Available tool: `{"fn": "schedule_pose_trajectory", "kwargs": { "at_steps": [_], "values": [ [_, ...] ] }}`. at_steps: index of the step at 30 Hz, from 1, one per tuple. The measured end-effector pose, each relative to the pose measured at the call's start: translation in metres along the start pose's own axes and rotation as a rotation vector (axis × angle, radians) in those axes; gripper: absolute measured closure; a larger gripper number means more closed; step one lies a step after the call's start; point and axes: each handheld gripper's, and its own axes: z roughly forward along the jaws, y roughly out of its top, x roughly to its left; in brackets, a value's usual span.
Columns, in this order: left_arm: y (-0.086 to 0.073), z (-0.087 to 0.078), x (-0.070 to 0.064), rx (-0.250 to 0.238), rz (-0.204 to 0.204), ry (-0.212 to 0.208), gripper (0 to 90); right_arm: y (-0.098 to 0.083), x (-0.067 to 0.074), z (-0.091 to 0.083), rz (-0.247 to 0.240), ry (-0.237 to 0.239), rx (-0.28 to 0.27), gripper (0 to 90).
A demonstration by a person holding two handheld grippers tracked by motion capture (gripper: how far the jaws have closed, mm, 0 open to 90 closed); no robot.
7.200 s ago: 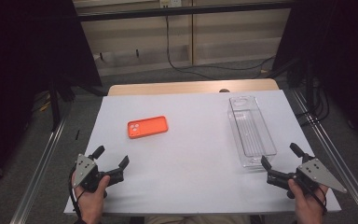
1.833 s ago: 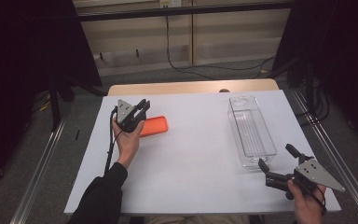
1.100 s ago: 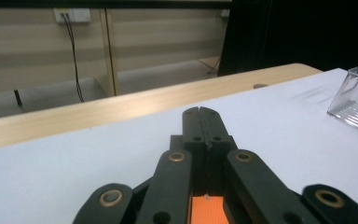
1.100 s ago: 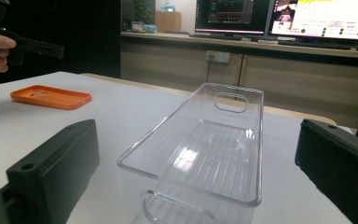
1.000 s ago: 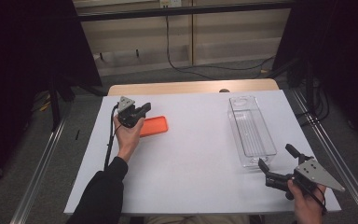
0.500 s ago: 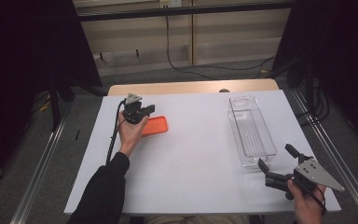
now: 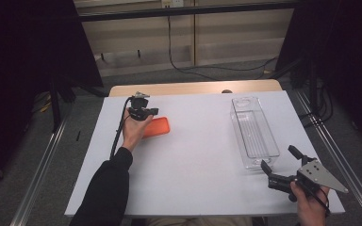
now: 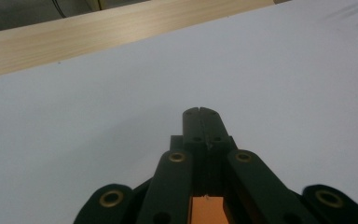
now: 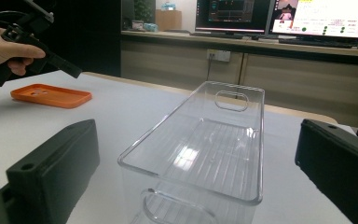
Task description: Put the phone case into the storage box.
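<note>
High view: the left gripper [image 7: 143, 112], held in the person's left hand [image 7: 133, 131], hangs over the far left part of the white counter [image 7: 193, 155], at the left end of an orange phone case [image 7: 156, 127]. The case lies flat on the counter, its long side running roughly left to right. In the left gripper view the two black jaws meet tip to tip with nothing between the tips; a patch of orange shows low between the jaw arms, probably the case underneath, though too little of it is visible to say whether it is touched. Beyond the tips lie bare counter and a pale wooden edge [image 8: 98, 32].

The right gripper [image 7: 283, 164], held in the right hand [image 7: 311, 207], sits near the counter's front right corner, just beside the near end of a clear plastic bin [image 7: 254, 132]. Its jaws stand wide apart and hold nothing; in the right gripper view they frame the near end of the bin [image 9: 205, 144], which stands upright and empty with a handle slot in its far wall. The same view shows the case [image 9: 51, 95] well apart to the left, with the left gripper [image 9: 51, 56] above it
</note>
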Motion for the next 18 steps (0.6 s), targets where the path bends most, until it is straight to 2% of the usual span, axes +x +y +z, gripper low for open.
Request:
{"fn": "schedule_pose_trajectory", "kwargs": {
  "at_steps": [2,4,6,10,15,17,18],
  "values": [
    [0.001,0.004,0.001,0.026,0.0,-0.002,90.0,0.0,0.0,0.0,0.0,-0.003,0.002,0.0],
    [0.002,0.008,0.001,0.03,-0.001,0.011,90.0,0.0,0.0,0.0,0.002,-0.001,0.002,0.0],
    [0.003,0.011,0.002,0.042,0.016,0.032,90.0,0.0,0.0,0.0,0.001,-0.001,0.002,0.0],
    [0.004,0.018,0.003,0.052,-0.008,0.04,90.0,0.0,0.0,0.0,0.001,-0.002,0.0,0.0],
    [0.002,0.022,0.003,0.068,-0.016,0.042,90.0,-0.001,0.0,0.0,0.004,0.003,0.003,0.0],
    [0.001,0.023,0.004,0.071,-0.031,0.039,90.0,-0.001,0.0,0.0,0.004,0.004,0.003,0.0],
    [0.001,0.024,0.004,0.073,-0.028,0.05,90.0,-0.001,0.0,0.0,0.003,0.005,0.003,0.0]
  ]
}}
